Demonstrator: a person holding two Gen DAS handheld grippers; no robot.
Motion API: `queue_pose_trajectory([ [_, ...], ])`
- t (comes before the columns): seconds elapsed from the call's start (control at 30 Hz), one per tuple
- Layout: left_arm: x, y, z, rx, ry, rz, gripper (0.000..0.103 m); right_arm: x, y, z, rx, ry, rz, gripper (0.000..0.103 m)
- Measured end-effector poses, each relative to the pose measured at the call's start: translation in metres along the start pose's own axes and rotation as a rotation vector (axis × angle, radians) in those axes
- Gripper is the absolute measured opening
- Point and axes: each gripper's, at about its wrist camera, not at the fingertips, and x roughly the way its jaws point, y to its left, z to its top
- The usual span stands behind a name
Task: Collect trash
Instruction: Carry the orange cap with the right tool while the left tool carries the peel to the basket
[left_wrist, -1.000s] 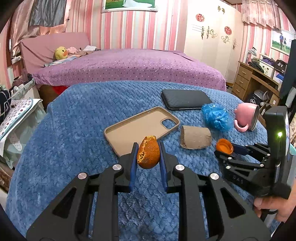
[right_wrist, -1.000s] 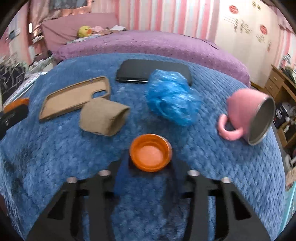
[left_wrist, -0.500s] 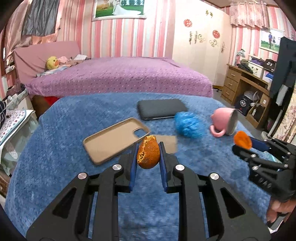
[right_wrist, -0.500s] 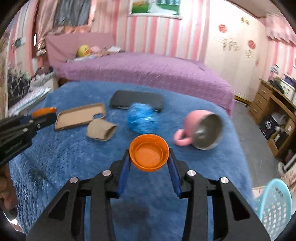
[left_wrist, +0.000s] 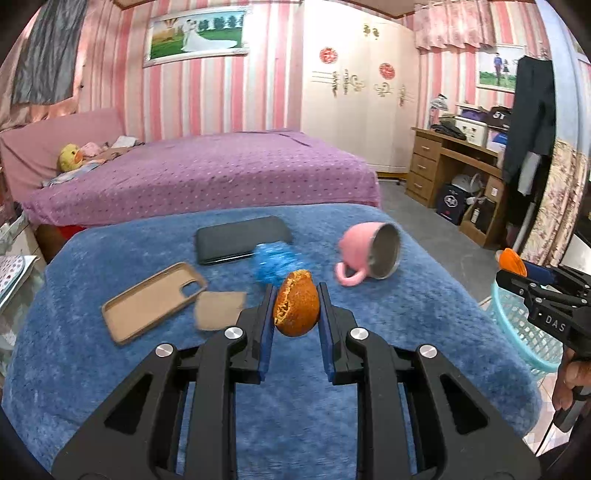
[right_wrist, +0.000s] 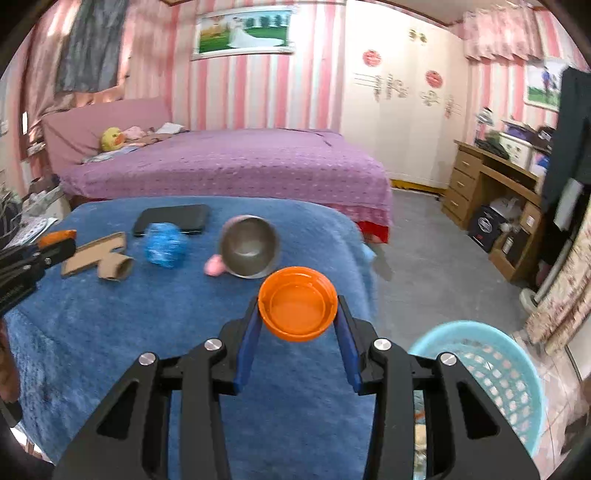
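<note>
My left gripper (left_wrist: 296, 313) is shut on a piece of orange peel (left_wrist: 296, 308) and holds it above the blue blanket (left_wrist: 110, 369). My right gripper (right_wrist: 297, 312) is shut on an orange bottle cap (right_wrist: 297, 303), raised near the blanket's right edge; it also shows in the left wrist view (left_wrist: 517, 271). A light blue mesh basket (right_wrist: 491, 373) stands on the floor to the right, also in the left wrist view (left_wrist: 524, 332). On the blanket lie a crumpled blue plastic bag (left_wrist: 273, 262) and a cardboard tube (left_wrist: 218, 310).
A tan phone case (left_wrist: 151, 299), a black phone (left_wrist: 242, 238) and a tipped pink mug (left_wrist: 369, 253) lie on the blanket. A purple bed (left_wrist: 207, 173) stands behind. A wooden desk (left_wrist: 458, 166) is at the right.
Both grippers have risen and swung right with their loads. The right gripper has moved past the blanket's right edge and the basket has come into view.
</note>
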Motion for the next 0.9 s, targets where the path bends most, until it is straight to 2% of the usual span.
queue_pose_trajectory([
  [0.27, 0.002, -0.047, 0.001, 0.048, -0.011, -0.064, 0.020, -0.007, -0.054, -0.013, 0.094, 0.004, -0.054, 0.040],
  [0.57, 0.005, -0.096, 0.004, 0.068, -0.018, -0.130, 0.020, -0.013, -0.089, -0.023, 0.154, 0.006, -0.089, 0.040],
  [0.7, 0.009, -0.121, 0.005, 0.111, -0.027, -0.155, 0.020, -0.011, -0.097, -0.025, 0.143, 0.009, -0.107, 0.040],
  [0.9, 0.015, -0.147, 0.012, 0.102, -0.018, -0.194, 0.020, -0.013, -0.120, -0.030, 0.174, 0.007, -0.131, 0.040],
])
